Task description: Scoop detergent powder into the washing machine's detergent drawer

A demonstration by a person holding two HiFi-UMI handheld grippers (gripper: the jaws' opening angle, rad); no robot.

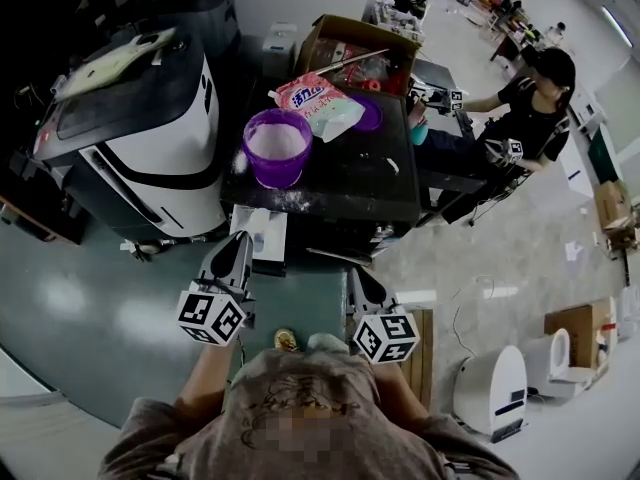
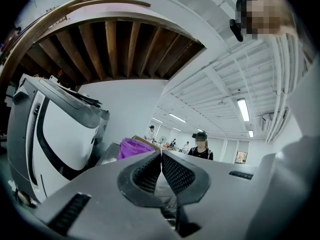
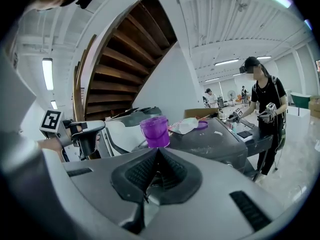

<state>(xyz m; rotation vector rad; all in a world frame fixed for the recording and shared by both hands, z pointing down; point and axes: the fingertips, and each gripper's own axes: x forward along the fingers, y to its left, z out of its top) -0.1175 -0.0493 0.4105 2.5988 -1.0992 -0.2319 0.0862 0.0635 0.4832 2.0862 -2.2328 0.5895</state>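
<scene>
A purple bucket (image 1: 277, 146) of white powder stands on the dark washing machine's top (image 1: 340, 188), with a pink and white detergent bag (image 1: 318, 101) and a purple lid (image 1: 368, 113) behind it. The white detergent drawer (image 1: 262, 233) sticks out from the machine's front. My left gripper (image 1: 243, 238) is shut and empty, its tip just over the drawer. Shut and empty too, my right gripper (image 1: 355, 272) hangs lower, in front of the machine. The bucket (image 2: 132, 148) shows past the shut left jaws (image 2: 160, 155). The right gripper view has the bucket (image 3: 154, 130) beyond its jaws (image 3: 157, 151).
A white and black machine (image 1: 130, 138) stands close on the left. An open cardboard box (image 1: 355, 53) sits behind the bag. White powder is spilled on the dark top. A person (image 1: 530, 108) holding other grippers stands at the right by a dark table.
</scene>
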